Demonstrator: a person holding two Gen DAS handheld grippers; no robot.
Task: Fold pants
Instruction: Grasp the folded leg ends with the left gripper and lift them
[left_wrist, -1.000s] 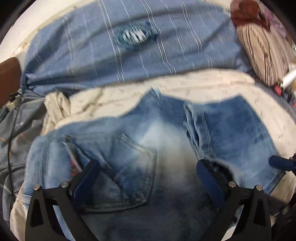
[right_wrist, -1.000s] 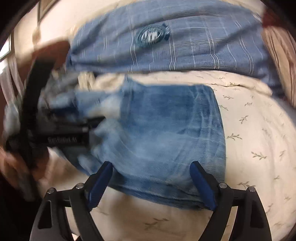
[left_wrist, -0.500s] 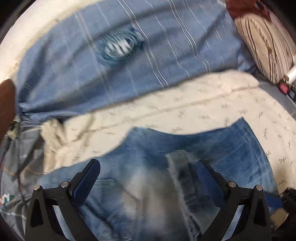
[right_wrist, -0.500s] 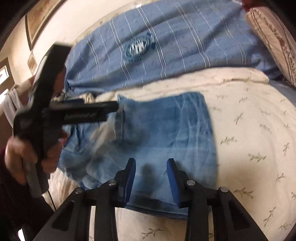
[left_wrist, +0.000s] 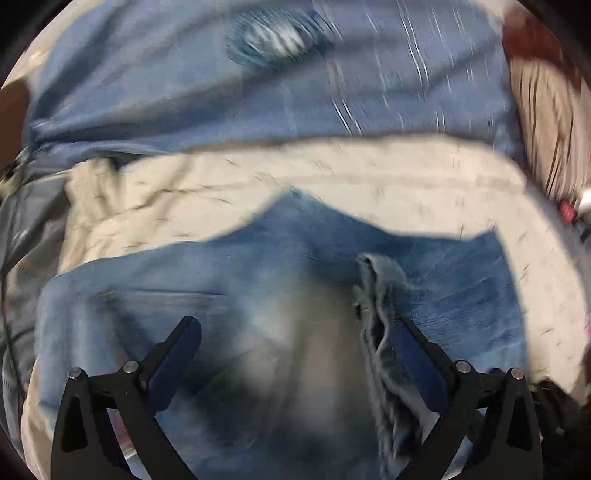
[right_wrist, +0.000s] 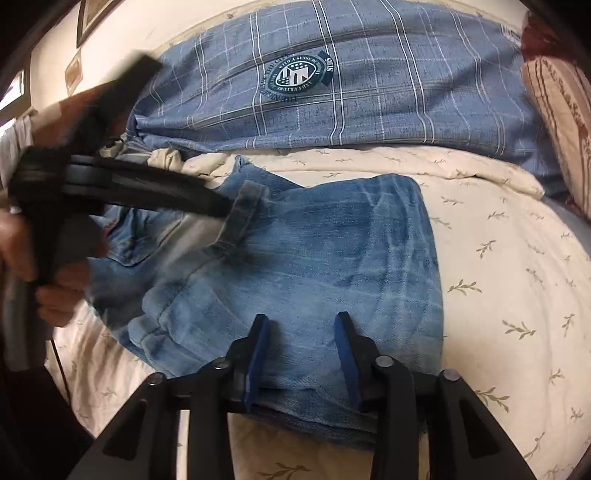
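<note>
My right gripper (right_wrist: 301, 354) has its two blue pads a little apart, and they have just been opening a bit. The jeans (right_wrist: 314, 258) lie between them, near the front edge, but the pads do not seem to press the cloth. My left gripper (left_wrist: 295, 354) is spread wide over the jeans, with a thick hem (left_wrist: 380, 295) bunched against one pad; this view is blurry, so I cannot tell if it touches. There is one pair of jeans, folded, lying on one cream bedsheet (right_wrist: 498, 258). Behind it sit one blue checked pillow (right_wrist: 369, 92) and one striped pillow (right_wrist: 557, 110). The sheet is bare to the right of the jeans. A hand (right_wrist: 22, 251) holds the left gripper.
</note>
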